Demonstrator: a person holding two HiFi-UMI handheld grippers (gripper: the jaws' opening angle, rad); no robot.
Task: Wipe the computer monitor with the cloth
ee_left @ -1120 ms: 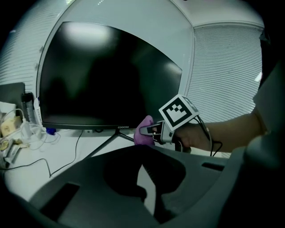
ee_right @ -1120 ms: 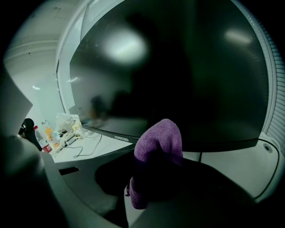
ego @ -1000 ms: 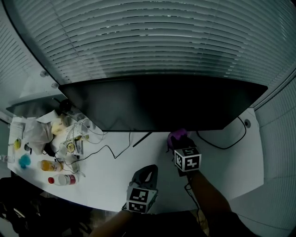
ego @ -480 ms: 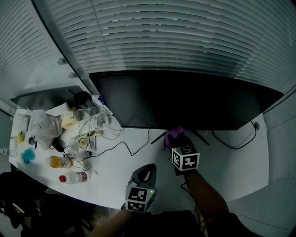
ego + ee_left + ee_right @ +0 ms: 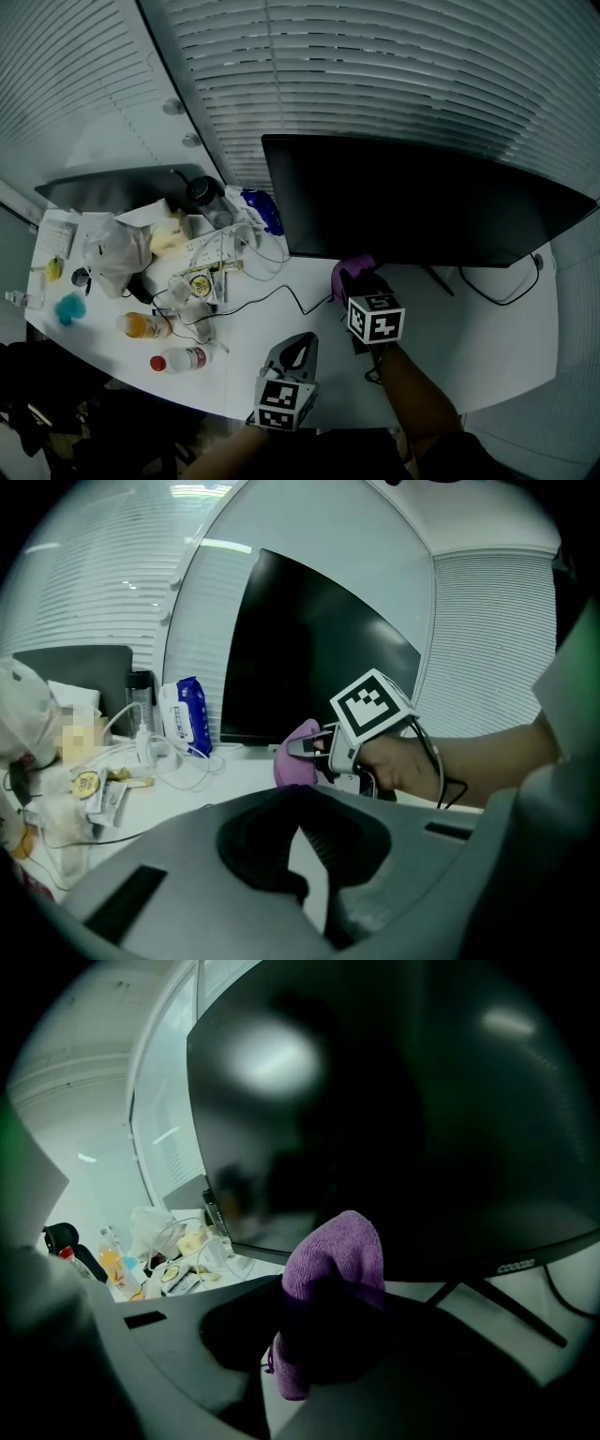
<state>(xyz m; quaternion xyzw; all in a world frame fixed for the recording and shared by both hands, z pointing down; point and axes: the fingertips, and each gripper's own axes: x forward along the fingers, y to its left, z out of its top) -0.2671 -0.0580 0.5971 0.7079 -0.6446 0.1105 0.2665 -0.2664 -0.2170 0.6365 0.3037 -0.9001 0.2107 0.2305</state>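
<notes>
R claw point(image 5: 360, 283) point(image 5: 328, 1327) is clamped on the purple cloth point(image 5: 350, 273) point(image 5: 335, 1265). Jaws pinch its mid part. A rounded wad sticks out past the jaw tips and a shorter tail hangs below them. In the head view the cloth sits at the front of the claw, w/ the marker cube behind it toward the person.

The cloth is just under the bottom edge of the monitor point(image 5: 412, 208) point(image 5: 403, 1091), toward the screen's left end and left of the stand legs. In the R gripper view the wad rises in front of the lower bezel. Can't tell if it touches the screen. The L gripper view shows the cloth point(image 5: 298, 752) ahead of the R claw point(image 5: 302, 747), low in front of the monitor point(image 5: 300, 649) and above the desk point(image 5: 281, 323).

L claw point(image 5: 298, 347) point(image 5: 314, 850) is held low at the desk's near edge, well apart from the monitor and near the R arm. Its jaws meet at the tips w/ only a thin sliver of desk showing lower down, and nothing sits btw them.

Left part of the desk is cluttered: a blue pack point(image 5: 262, 211) point(image 5: 187, 714) by the monitor's left edge, cables point(image 5: 267, 286), a plastic bag point(image 5: 112, 251), an orange bottle point(image 5: 141, 325) and a red-capped bottle point(image 5: 183, 360). A second dark screen point(image 5: 122, 187) stands further left.
</notes>
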